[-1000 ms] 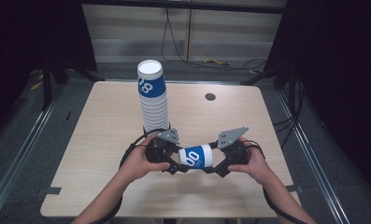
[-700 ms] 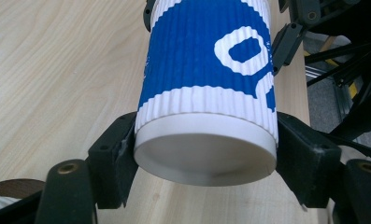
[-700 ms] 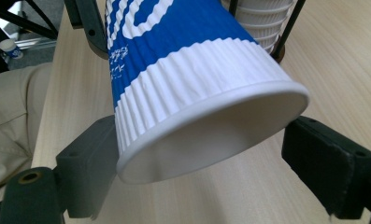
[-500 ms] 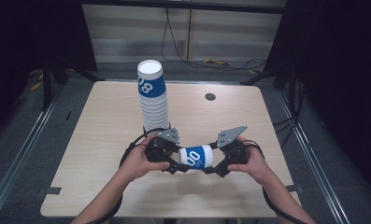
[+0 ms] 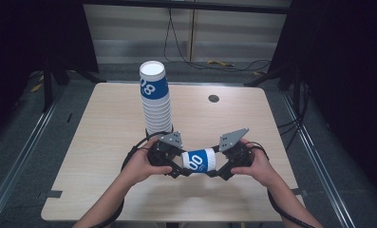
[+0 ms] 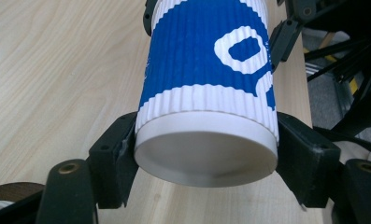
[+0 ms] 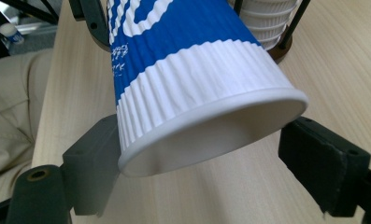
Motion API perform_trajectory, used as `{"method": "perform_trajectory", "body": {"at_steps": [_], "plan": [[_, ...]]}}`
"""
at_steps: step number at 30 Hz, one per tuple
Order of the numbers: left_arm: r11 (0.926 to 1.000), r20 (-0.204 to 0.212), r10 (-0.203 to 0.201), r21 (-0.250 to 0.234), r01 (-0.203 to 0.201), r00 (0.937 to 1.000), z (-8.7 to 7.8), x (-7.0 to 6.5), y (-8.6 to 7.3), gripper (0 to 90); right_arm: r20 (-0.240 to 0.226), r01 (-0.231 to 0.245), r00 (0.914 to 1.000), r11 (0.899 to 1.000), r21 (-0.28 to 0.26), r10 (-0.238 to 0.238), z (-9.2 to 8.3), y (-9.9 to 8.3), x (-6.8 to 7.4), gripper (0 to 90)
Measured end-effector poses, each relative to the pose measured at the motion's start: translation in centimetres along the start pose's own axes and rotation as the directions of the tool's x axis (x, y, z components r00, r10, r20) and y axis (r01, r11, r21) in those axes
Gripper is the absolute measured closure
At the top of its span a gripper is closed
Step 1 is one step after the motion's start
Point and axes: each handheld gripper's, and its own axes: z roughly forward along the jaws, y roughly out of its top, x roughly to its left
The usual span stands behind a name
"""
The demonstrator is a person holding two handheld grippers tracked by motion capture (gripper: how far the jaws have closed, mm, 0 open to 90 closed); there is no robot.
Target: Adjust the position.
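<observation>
Dark curtains and a pale wall with loose cables close off the far side of the room, and a light wooden worktop (image 5: 105,142) stands on grey flooring. Toward its far left rises a tall stack of cups (image 5: 156,102) with blue bands; a small dark round fitting (image 5: 213,99) sits near the far edge. Close to the near edge, a single blue-and-white ribbed cup (image 5: 199,160) lies sideways above the wood, spanned between both hands. The left gripper (image 6: 206,154) has its jaws closed onto the cup's narrow base end. The right gripper (image 7: 204,172) frames the wide rim; one jaw touches, the other stands slightly off, so its hold I cannot tell. Its print is cut off by both gripper views. Nothing has visibly shifted since a second ago.
</observation>
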Motion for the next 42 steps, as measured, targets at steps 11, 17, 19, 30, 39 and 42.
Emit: {"method": "perform_trajectory", "body": {"at_steps": [11,17,19,30,39,42], "plan": [[0.9981,-0.029,0.037,0.05,-0.036,0.9989,0.5,-0.4,0.1,21.6,0.024,0.05,0.9983,0.994,0.093,-0.053,-0.1,0.4,0.2,17.0],[0.9966,-0.037,0.043,0.072,-0.04,0.9984,0.8,-0.4,-0.1,21.1,0.031,0.058,0.9976,0.992,0.108,-0.061,-0.3,0.4,0.1,17.2],[0.9962,-0.048,0.041,0.079,-0.038,0.998,0.9,-0.4,-0.1,20.7,0.037,0.058,0.9973,0.992,0.111,-0.063,-0.4,0.5,0.1,17.2],[0.9955,-0.051,0.029,0.092,-0.024,0.9983,1.1,-0.5,-0.4,20.6,0.065,0.052,0.9957,0.979,0.197,-0.066,-0.5,1.4,0.0,17.0],[0.9959,-0.054,0.011,0.091,-0.006,0.9985,1.1,-0.5,-1.0,20.5,0.077,0.044,0.9947,0.961,0.273,-0.067,-0.2,1.9,-0.3,16.4],[0.9951,-0.055,0.01,0.099,-0.005,0.9984,1.1,-0.5,-1.1,20.5,0.07,0.042,0.9953,0.95,0.31,-0.067,0.1,2.1,-0.2,16.1]]}}
